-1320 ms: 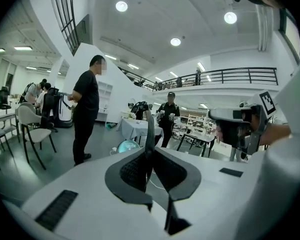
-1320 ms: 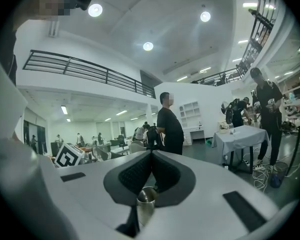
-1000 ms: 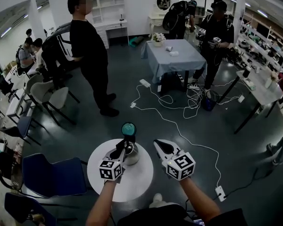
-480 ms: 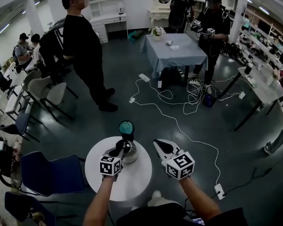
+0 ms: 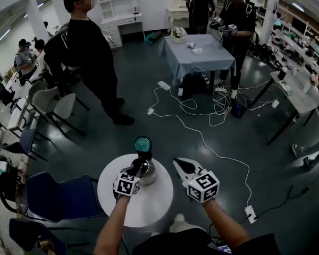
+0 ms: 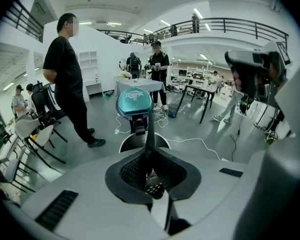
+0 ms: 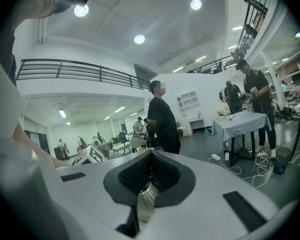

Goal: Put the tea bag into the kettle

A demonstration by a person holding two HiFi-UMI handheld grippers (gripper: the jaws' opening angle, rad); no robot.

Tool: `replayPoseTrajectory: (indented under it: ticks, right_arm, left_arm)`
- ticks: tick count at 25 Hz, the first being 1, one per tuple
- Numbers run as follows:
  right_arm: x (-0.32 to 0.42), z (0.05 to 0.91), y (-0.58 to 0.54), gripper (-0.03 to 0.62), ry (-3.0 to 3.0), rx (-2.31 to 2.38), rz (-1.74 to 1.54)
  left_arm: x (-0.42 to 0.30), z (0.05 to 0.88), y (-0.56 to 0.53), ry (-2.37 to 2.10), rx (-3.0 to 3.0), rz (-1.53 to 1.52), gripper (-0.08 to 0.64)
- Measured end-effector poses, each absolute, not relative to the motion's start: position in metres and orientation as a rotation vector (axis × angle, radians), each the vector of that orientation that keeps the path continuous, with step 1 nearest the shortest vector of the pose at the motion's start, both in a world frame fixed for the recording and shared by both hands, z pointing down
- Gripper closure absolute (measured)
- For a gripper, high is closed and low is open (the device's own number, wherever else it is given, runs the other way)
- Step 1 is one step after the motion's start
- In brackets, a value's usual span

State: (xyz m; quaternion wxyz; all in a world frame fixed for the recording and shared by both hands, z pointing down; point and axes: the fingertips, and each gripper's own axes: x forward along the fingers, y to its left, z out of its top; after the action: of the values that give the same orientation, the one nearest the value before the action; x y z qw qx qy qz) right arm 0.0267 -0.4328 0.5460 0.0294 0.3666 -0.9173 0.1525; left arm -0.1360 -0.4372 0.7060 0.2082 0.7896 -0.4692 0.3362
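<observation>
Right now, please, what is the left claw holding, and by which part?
Cannot tell: left claw is shut above the kettle, nothing visible in it.

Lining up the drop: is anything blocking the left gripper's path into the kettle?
Nothing visible. The kettle's teal lid stands flipped up behind the open mouth, and the left gripper's closed jaws point at it.

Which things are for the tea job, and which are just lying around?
For the job: kettle, its open teal lid, left gripper at the kettle's mouth, round white table. Tea bag not seen.
Just lying about: white floor cables, blue chair, cloth-covered table.
</observation>
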Motion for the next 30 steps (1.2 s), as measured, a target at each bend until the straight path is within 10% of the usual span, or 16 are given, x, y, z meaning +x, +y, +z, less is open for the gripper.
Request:
replayPoseTrajectory:
  ticks: [30]
  right_arm:
    - [0.039,0.568,-0.448,0.575,-2.783,1.162,0.513]
  left_arm:
    - [-0.129,0.747,-0.463,-1.022,2.342,1.516,0.52]
